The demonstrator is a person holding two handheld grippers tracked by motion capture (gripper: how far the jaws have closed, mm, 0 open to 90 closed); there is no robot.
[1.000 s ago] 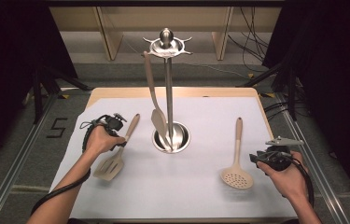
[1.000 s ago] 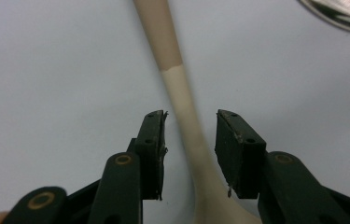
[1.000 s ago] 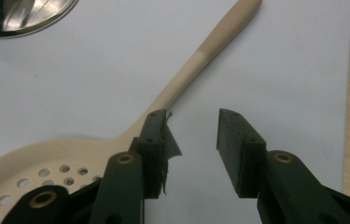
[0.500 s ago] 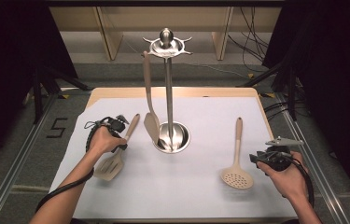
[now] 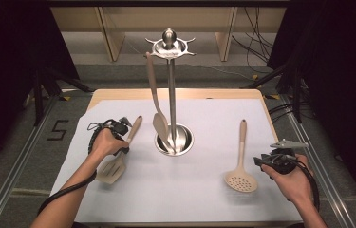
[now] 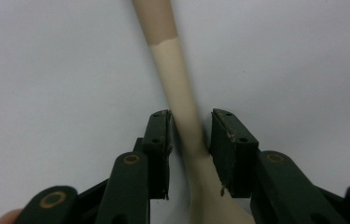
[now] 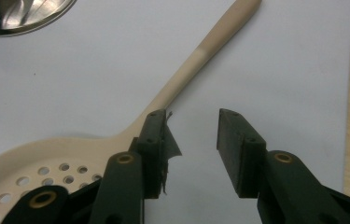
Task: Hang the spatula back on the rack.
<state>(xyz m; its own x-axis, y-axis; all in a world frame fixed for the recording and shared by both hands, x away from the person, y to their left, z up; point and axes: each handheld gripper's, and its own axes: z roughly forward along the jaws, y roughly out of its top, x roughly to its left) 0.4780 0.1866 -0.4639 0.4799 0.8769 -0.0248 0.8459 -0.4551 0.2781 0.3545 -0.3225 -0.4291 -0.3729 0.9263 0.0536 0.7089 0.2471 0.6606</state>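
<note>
A white sheet covers a pale wooden table standing on a grey floor, with dark curtains at both sides, light wooden frames behind and cables on the floor at the far right. At the table's centre rises a steel utensil stand, a beige spatula hanging from its top ring down to the round base.

On the sheet's left lies a slotted turner, its long axis running from the slotted blade near the person to the handle tip, which points away and slightly toward the stand. The left gripper straddles its handle; the jaws have just been closing and stand narrow either side of it, one pad at or almost at the handle, a thin gap at the other.

On the right a perforated skimmer lies with its handle pointing away. The right gripper rests just beside it, jaws apart over bare sheet, the skimmer's neck just outside one of them.
</note>
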